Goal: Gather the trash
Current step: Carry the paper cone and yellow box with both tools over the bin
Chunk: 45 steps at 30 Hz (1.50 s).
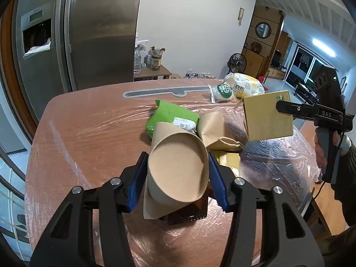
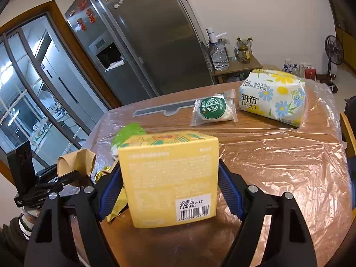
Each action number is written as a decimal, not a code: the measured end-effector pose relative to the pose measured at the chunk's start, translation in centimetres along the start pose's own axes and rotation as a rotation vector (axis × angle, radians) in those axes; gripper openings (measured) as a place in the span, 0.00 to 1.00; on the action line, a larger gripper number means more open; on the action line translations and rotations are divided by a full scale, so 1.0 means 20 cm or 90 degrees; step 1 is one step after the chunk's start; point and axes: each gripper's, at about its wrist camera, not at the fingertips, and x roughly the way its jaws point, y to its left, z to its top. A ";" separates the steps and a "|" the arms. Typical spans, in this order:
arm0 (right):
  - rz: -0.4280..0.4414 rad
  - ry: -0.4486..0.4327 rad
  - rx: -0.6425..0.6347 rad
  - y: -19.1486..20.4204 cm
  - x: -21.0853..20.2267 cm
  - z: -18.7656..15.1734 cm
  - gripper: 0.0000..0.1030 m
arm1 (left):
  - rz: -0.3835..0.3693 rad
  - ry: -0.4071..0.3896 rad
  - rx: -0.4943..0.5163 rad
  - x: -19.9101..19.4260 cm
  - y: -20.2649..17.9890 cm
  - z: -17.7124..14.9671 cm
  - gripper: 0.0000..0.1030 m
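My left gripper (image 1: 178, 173) has its blue fingers (image 1: 138, 178) pressed on both sides of a brown paper cup (image 1: 178, 166), which lies tilted with its open mouth toward the camera. The cup hides most of what sits under it: I can see only a dark meshed object (image 1: 189, 213) below its rim and cannot identify it.

My right gripper (image 2: 170, 184) holds a yellow box (image 2: 171, 178) between its fingers (image 2: 229, 191), pads touching both side walls. The box is lifted off the table (image 1: 89, 138); the left view shows it (image 1: 267, 118) hanging above the pile, gripped from the right.

The pile lies mid-table on a clear plastic sheet (image 2: 278, 166):
- a green pouch (image 1: 171, 118), partly covered by the cup; only a corner (image 2: 129, 131) shows in the right view;
- a crumpled paper bag (image 1: 215, 133), just beside the pouch and partly under the box;
- gold foil scraps (image 2: 115, 207), largely hidden behind the right gripper's left finger.

At the far edge stand a tissue pack (image 2: 272, 98) and, just beside it, a small wrapped cake (image 2: 213, 109) with a green round label. The two are apart from the pile.

The small print on the box is blurred; only the barcode label (image 2: 192, 207) reads clearly. A fridge (image 2: 144, 40) stands behind the table. The left view's lower edge cuts off the gripper body.
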 end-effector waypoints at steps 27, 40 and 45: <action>0.014 0.013 -0.037 0.22 -0.40 -0.29 0.75 | -0.009 0.006 0.018 -0.32 -0.24 -0.24 0.52; 0.052 0.036 -0.041 0.32 -0.51 -0.45 0.75 | -0.035 0.019 0.034 -0.43 -0.36 -0.34 0.52; 0.063 0.053 -0.050 0.36 -0.55 -0.51 0.75 | -0.044 0.035 0.047 -0.47 -0.43 -0.39 0.52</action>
